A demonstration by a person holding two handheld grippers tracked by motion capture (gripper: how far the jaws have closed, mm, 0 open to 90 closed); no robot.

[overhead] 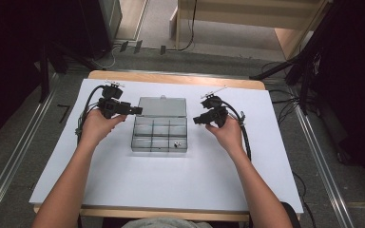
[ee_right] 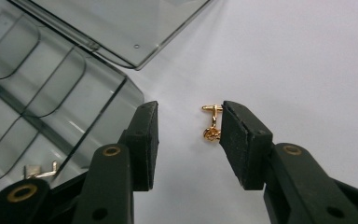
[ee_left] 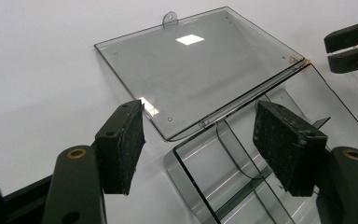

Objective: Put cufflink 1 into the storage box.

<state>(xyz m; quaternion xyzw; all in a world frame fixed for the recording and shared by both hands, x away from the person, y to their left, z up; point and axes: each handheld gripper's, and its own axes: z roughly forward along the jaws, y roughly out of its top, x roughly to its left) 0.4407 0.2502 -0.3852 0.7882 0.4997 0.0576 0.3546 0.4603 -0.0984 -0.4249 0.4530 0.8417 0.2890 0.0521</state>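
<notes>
Right gripper (ee_right: 186, 140) half-open astride gold cufflink (ee_right: 211, 122), seemingly touching one pad; centre, close gently, keep low

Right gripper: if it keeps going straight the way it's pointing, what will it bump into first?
Probably the little gold cufflink on the white table. It lies between the right gripper's open fingers, close to one pad, though depth is hard to judge.

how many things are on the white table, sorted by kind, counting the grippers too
Clear plastic compartment box with open lid: 1
Small gold cufflink: 1
Small silver cufflink in the box: 1
Black two-jaw grippers, left and right: 2
Total: 5
</notes>
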